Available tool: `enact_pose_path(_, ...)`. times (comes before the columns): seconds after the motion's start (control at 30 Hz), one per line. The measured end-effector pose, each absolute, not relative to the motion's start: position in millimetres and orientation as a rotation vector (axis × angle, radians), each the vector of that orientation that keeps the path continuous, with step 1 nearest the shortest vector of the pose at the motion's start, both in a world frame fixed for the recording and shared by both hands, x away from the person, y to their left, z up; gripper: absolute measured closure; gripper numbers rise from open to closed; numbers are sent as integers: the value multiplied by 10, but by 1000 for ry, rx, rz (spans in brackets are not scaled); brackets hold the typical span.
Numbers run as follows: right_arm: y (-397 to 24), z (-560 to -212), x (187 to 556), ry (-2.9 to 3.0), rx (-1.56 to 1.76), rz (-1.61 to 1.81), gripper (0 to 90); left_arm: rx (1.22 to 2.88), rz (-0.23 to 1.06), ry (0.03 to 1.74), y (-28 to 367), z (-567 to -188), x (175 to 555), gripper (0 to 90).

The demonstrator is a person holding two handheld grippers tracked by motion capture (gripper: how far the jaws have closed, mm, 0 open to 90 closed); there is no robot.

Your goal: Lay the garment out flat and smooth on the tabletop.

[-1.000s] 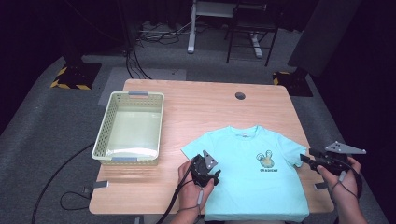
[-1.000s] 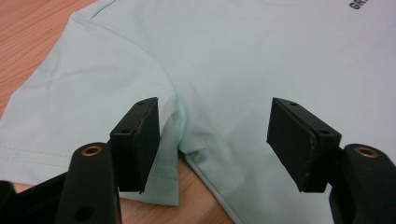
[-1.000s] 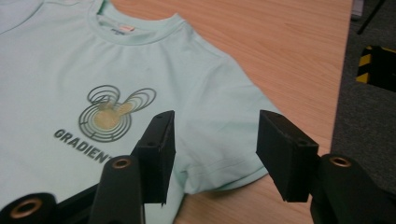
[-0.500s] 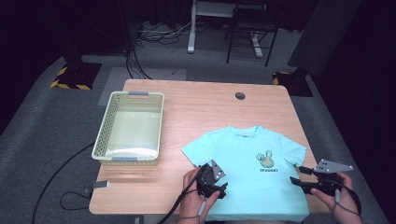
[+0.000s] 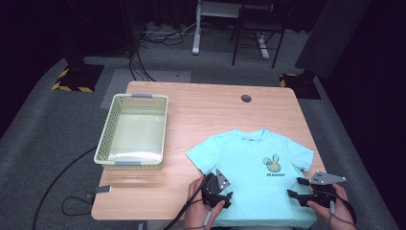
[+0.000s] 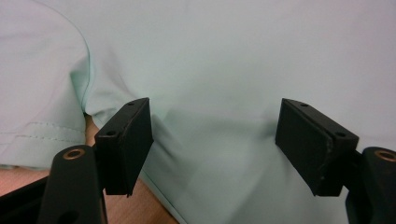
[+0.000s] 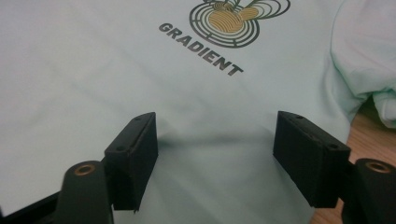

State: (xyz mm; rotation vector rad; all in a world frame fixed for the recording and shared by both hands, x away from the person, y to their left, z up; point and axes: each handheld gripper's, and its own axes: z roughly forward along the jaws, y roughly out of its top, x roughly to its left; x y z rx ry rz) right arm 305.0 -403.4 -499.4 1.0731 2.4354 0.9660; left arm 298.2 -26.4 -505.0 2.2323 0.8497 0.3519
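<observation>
One T-shirt [image 5: 253, 177] of smooth pale mint knit lies flat, face up, on the near right part of the tabletop [image 5: 210, 110], its hem toward the person. The chest bears one print: a round emblem of concentric dark lines with a tan centre [image 7: 233, 18] above the dark word "GRADIENT". The tabletop is light wood grain, rectangular with rounded corners, with one small round dark hole [image 5: 246, 98] near its far edge.

One rectangular plastic basket [image 5: 107, 139], pale yellow-green with perforated walls and two grey handle strips, stands on the left half, well apart from the shirt.

The left claw [image 6: 215, 135] sits at the shirt's near left hem, its two flat black rectangular pads apart, cloth puckered between them; whether the pads press the fabric is hard to tell. The right claw [image 7: 215, 144] is at the near right of the shirt below the print, jaws apart and just been widening, fabric between them ungripped.
</observation>
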Motion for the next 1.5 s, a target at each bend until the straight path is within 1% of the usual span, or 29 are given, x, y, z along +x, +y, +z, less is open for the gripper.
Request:
enact_pose_path(0.07,-4016,-5008,3075,2426,1076,982,278,2224,353,837,-248,-5062,3011,271)
enact_pose_path(0.2,-3978,-5008,3152,2426,1080,977,263,2202,362,840,-199,-5078,3096,272)
enact_pose_path(0.73,-3862,-5033,3588,2366,1121,1000,258,2191,381,886,30,-5071,3563,273)
enact_pose_path(1.13,-3780,-5028,3808,2351,1146,986,253,2183,394,907,62,-5069,3815,273)
enact_pose_path(1.5,-3683,-5021,4129,2344,1167,968,224,2172,402,933,96,-5065,4104,274)
